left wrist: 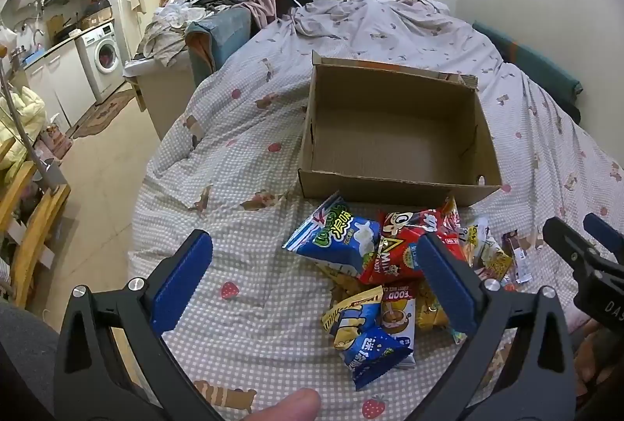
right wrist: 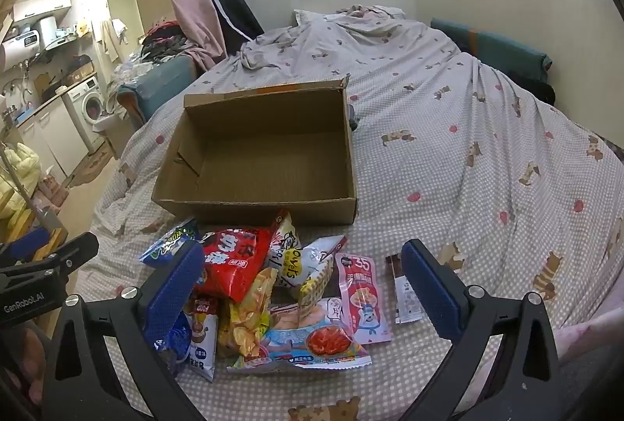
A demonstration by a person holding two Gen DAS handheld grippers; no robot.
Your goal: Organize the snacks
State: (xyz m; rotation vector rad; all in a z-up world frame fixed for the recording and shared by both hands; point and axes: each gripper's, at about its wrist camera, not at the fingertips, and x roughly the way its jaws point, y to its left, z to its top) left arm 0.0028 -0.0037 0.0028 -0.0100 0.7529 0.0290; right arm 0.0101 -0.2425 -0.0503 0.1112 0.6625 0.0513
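Snacks (right wrist: 273, 288) heaped beneath open right gripper (right wrist: 308, 284)

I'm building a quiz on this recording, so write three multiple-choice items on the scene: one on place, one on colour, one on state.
1. Where do the snacks lie?
A. inside the box
B. on the bed in front of the box
C. on the floor

2. What colour are the gripper pads?
A. blue
B. red
C. white

3. What does the box hold?
A. nothing
B. one snack
C. a full load of snacks

Answers:
1 B: the packets lie heaped on the bed against the box's near wall.
2 A: both the left gripper and the right gripper show blue pads.
3 A: both views show its bare cardboard floor.
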